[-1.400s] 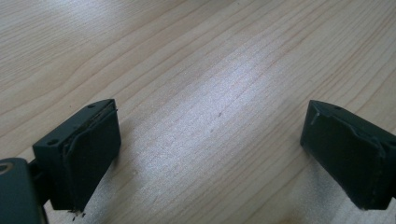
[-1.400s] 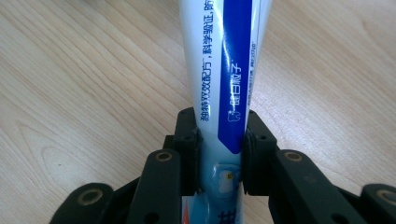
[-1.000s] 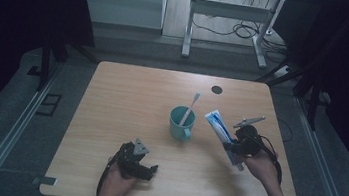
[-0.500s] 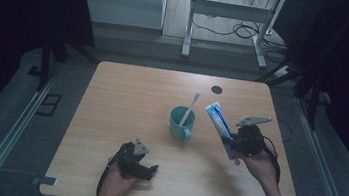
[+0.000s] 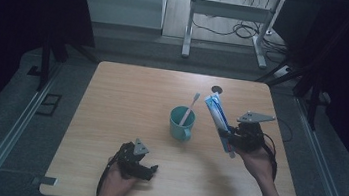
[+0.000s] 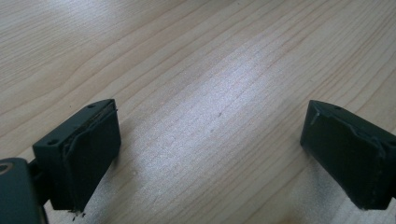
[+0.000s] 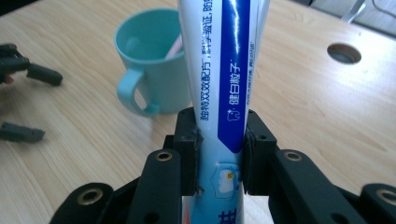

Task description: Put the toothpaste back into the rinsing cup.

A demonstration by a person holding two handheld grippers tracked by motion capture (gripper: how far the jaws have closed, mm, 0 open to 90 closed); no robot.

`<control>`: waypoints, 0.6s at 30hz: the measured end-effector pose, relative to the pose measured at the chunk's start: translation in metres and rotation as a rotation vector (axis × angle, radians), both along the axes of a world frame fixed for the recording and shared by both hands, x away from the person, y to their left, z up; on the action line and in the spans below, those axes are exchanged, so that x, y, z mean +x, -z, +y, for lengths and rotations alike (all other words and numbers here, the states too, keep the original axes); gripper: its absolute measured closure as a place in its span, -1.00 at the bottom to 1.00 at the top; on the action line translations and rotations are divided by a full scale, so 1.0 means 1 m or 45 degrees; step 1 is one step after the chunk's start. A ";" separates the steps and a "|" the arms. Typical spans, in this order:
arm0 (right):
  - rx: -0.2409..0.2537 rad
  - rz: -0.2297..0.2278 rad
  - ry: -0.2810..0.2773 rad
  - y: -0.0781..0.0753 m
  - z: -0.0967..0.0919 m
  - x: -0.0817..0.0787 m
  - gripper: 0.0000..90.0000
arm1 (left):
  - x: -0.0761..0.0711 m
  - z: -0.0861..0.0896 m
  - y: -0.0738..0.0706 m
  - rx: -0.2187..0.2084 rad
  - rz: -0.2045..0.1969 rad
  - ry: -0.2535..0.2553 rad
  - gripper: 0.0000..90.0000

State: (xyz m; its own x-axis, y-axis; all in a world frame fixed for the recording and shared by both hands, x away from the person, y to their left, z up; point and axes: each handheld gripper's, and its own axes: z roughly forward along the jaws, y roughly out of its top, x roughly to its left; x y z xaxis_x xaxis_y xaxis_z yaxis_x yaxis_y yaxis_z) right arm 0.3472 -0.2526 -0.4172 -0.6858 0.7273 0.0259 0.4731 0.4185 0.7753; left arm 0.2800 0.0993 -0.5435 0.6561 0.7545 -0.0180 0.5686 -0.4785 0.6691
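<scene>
A white and blue toothpaste tube point(image 5: 218, 119) point(image 7: 225, 70) stands tilted in the air, right of a teal mug point(image 5: 180, 124) point(image 7: 152, 65). My right gripper point(image 5: 231, 136) point(image 7: 219, 156) is shut on the tube's lower part, both pads pressing its sides. A toothbrush point(image 5: 190, 107) leans in the mug, its handle point(image 7: 175, 45) seen inside the rim. My left gripper point(image 5: 147, 167) point(image 6: 210, 149) rests low at the table's front left, open, with bare wood between its jaws.
The wooden table point(image 5: 127, 97) has a round cable hole point(image 5: 216, 89) point(image 7: 344, 52) behind the tube. In the right gripper view the left gripper's open jaws lie at the far left. Desk legs and cables stand on the floor beyond the table.
The right gripper has lifted the toothpaste tube a little higher above the table. The left hand and the mug have stayed put.
</scene>
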 end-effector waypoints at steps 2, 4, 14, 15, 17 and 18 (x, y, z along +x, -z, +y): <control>0.016 -0.020 -0.001 -0.003 0.002 0.000 0.58 | 0.000 0.000 0.000 0.001 0.000 0.000 -0.88; 0.028 -0.026 -0.003 -0.004 0.004 0.001 0.58 | 0.000 0.000 0.000 0.000 0.000 0.000 -0.89; 0.091 -0.080 0.001 -0.012 0.017 0.007 0.58 | 0.000 0.000 0.000 0.001 0.001 0.000 -0.89; 0.096 -0.084 0.000 -0.013 0.019 0.007 0.58 | 0.000 0.000 0.000 0.001 0.000 0.000 -0.89; 0.106 -0.093 -0.001 -0.014 0.022 0.009 0.58 | 0.000 0.000 0.000 0.000 0.000 0.000 -0.89; 0.112 -0.095 -0.003 -0.015 0.024 0.010 0.58 | 0.000 0.000 0.000 0.000 0.000 0.000 -0.89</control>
